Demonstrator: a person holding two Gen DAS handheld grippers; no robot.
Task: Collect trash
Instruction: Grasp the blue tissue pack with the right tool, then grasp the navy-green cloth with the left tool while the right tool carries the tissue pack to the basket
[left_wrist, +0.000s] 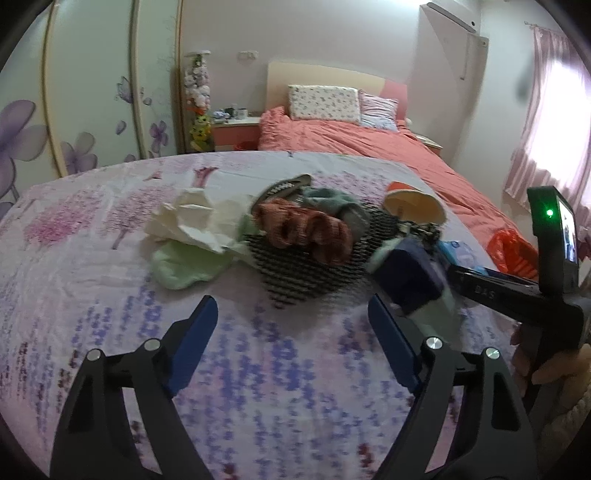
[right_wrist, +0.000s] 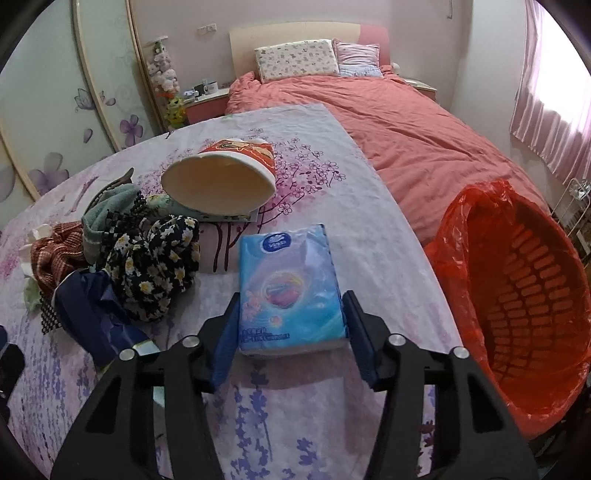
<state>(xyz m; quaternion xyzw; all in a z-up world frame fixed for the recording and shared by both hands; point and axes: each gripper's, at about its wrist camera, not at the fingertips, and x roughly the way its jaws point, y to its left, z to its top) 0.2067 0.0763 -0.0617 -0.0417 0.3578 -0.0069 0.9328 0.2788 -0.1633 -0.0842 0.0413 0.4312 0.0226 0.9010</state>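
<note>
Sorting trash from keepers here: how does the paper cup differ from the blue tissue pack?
The paper cup lies tipped on its side, its mouth open and empty; the tissue pack lies flat and looks sealed. The cup is red-printed with a cream inside; the pack is blue. The pack sits between the right gripper fingers; the cup lies farther off. Both rest on the floral cloth.

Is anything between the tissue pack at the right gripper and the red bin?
Nothing visible. The tissue pack sits between the right gripper fingers; only bare tablecloth lies between it and the bin beside the table edge.
</note>
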